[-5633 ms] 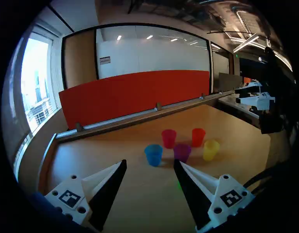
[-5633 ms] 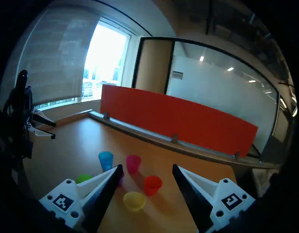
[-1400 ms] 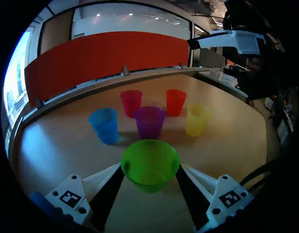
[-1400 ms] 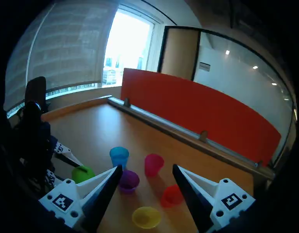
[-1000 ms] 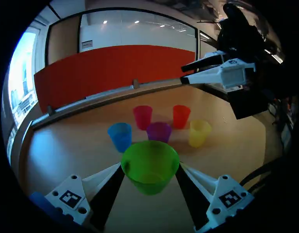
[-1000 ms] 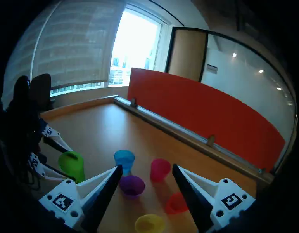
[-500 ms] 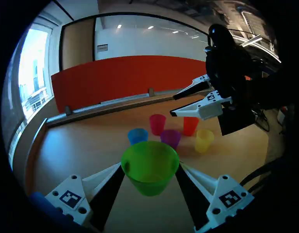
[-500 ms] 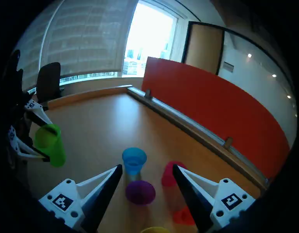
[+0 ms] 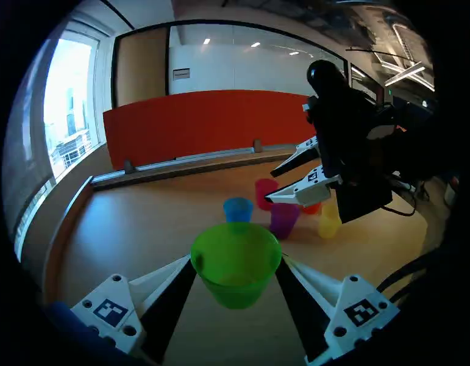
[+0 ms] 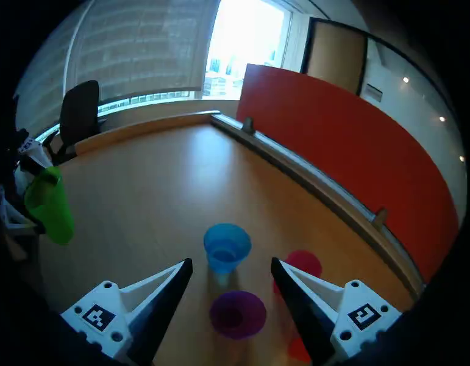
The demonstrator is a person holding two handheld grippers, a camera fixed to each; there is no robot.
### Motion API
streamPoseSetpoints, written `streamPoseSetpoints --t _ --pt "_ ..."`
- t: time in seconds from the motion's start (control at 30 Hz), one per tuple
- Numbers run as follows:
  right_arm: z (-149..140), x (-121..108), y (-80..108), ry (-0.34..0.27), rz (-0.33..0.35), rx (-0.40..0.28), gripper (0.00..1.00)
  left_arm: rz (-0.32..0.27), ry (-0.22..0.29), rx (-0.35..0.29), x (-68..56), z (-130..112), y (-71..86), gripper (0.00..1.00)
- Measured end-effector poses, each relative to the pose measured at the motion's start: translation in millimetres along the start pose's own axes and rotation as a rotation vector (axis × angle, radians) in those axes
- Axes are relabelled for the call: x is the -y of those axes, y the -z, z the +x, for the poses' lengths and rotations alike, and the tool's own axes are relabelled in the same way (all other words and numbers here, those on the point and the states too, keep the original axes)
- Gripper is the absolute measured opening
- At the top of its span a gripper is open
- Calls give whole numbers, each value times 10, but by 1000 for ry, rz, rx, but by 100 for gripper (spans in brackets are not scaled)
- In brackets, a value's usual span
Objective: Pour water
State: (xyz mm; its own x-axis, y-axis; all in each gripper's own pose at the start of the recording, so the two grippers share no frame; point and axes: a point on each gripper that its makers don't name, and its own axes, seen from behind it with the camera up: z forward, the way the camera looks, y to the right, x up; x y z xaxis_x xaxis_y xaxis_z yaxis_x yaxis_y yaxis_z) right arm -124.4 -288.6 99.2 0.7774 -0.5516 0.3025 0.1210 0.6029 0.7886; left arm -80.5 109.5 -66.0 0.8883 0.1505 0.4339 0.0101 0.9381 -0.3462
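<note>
You have the green cup aloft.
Your left gripper pinches its translucent, tapered plastic sides above the smooth wooden table; your right gripper gapes wide, empty, over the glossy blue cup and purple cup.

The held cup sits between the left tool's fingers, above the table. Ahead, the cluster of cups stands on the table, with the right tool hovering over it. The partition runs behind them.
</note>
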Motion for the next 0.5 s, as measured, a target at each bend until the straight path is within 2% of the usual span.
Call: streamPoseSetpoints --t 0.27,0.5 --pt "-94 84 -237 -33 1 67 100 28 28 2 138 -93 70 87" --pt "-172 113 -417 -59 13 126 100 41 46 -1 208 -144 95 87"
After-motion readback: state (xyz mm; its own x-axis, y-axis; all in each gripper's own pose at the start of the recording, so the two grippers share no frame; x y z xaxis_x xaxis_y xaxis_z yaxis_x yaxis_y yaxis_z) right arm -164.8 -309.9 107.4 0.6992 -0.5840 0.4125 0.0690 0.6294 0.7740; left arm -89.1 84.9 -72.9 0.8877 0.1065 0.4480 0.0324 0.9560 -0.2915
